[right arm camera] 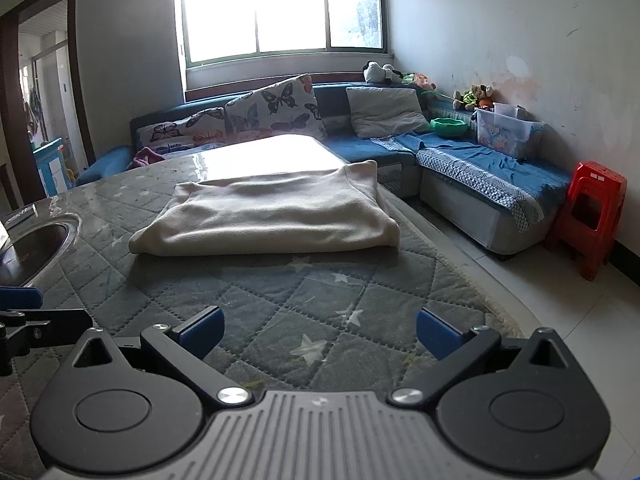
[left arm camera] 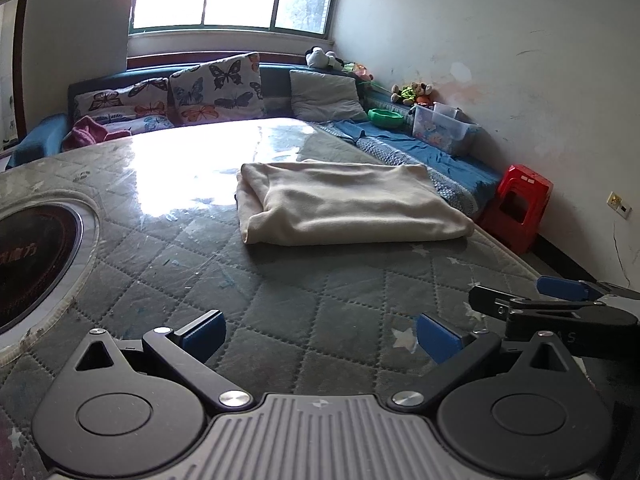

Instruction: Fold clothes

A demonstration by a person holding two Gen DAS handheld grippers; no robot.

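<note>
1. Left gripper [left arm camera: 320, 336], lower centre of its view, jaws spread, holds nothing, likely between grasps.
2. Cream garment [left arm camera: 344, 204] lies folded mid-frame on the quilted desk [left arm camera: 200, 272], well apart.
3. Right gripper [right arm camera: 320, 334], equally spread and empty, faces the garment's near edge.

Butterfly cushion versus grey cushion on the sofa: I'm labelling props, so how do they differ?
The butterfly cushion is pale with dark and orange butterflies; the grey cushion is plain. The butterfly cushion stands more upright, left of the grey cushion, which slumps nearer the corner. Both lean against the blue sofa backrest under the window.
</note>
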